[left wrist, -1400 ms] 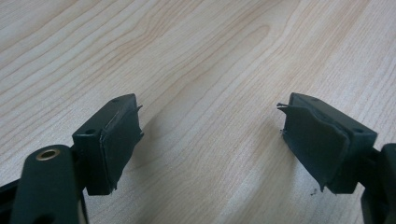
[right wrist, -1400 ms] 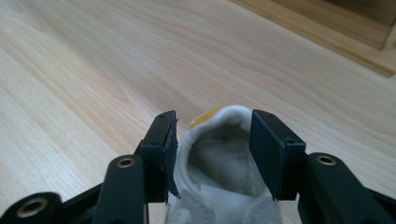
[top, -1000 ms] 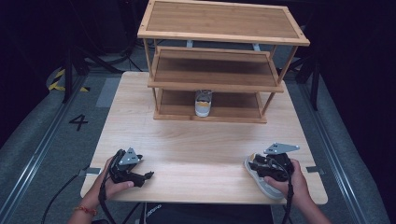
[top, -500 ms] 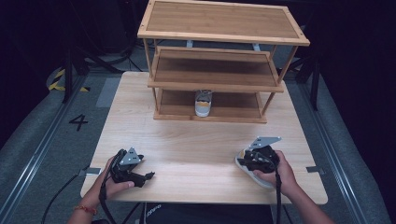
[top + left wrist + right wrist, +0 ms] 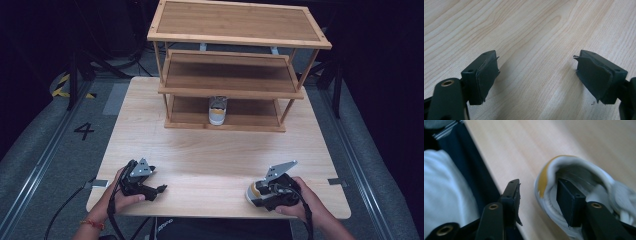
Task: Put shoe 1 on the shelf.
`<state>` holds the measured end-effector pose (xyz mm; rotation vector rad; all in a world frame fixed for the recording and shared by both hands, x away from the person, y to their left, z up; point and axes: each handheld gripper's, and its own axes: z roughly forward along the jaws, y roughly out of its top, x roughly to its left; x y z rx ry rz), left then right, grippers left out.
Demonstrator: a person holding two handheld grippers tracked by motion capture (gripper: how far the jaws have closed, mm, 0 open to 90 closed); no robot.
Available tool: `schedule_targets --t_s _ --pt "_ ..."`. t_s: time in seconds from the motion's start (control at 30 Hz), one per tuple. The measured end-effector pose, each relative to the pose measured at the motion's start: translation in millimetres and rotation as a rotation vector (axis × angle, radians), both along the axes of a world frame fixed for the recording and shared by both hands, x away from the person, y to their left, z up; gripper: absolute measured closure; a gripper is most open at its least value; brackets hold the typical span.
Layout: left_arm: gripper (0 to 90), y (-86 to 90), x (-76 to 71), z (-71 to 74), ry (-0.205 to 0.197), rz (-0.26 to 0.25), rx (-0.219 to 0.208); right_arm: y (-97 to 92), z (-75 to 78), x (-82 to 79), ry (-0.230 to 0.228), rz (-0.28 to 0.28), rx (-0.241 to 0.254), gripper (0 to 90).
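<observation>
The right gripper (image 5: 537,195) straddles the white shoe's (image 5: 584,182) heel wall (1 jaw inside), jaws just widened, not gripping.

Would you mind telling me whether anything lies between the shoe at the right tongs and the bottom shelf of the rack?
Nothing visible does: bare table lies between the shoe at the right tongs and the bottom shelf, where another shoe sits.

Right gripper and shoe dragged toward the bottom edge

The right gripper (image 5: 260,192) has been shifted lower in the high view, its jaws just opened wider around the shoe (image 5: 253,192) wall, shoe turned leftward.
</observation>
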<state>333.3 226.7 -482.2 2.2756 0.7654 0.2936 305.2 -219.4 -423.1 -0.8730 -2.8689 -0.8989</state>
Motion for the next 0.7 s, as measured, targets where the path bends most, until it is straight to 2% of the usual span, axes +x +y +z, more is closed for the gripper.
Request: schedule_targets --t_s 0.03,0.07,0.2,0.27,0.3,0.4,0.43,0.47,0.57,0.6,0.7 --pt "18.1 -0.1 -0.1 0.0 0.001 0.002 -0.001 -1.1 0.9 -3.1 -0.008 -0.012 -0.014 45.8" --pt "18.1 -0.1 0.1 0.0 0.001 0.001 -0.001 -2.5 0.9 -5.2 -0.006 -0.031 -0.016 45.5" --pt "17.4 -1.1 0.6 0.5 0.006 -0.003 0.006 -0.4 -3.8 -4.9 0.027 -0.107 0.031 43.4" --pt "17.3 -1.7 0.4 0.0 0.002 0.002 0.003 3.0 -5.6 -1.5 0.035 -0.166 0.045 47.5" --pt "17.3 -1.9 0.4 -0.1 0.002 0.004 0.002 4.6 -6.8 0.1 0.05 -0.177 0.055 46.8" --pt "17.3 -2.2 0.8 -0.1 0.003 0.001 0.001 8.3 -8.7 2.9 0.018 -0.202 0.047 56.5" --pt "17.3 -2.4 0.9 -0.2 0.004 0.0 0.0 7.3 -9.8 5.2 0.033 -0.194 0.061 59.1" --pt "17.3 -2.3 0.9 -0.2 0.004 0.0 0.001 6.2 -10.0 6.8 0.049 -0.18 0.085 66.3" --pt "17.2 -2.6 0.7 -0.1 0.003 0.002 0.001 10.0 -8.3 8.9 0.028 -0.111 0.069 71.5" --pt "17.2 -2.6 0.7 -0.1 0.003 0.002 0.001 10.0 -8.3 8.9 0.028 -0.111 0.069 71.5" --pt "17.0 -3.4 0.7 0.0 0.001 0.003 0.004 17.2 -6.3 15.8 -0.039 -0.004 0.07 76.6"
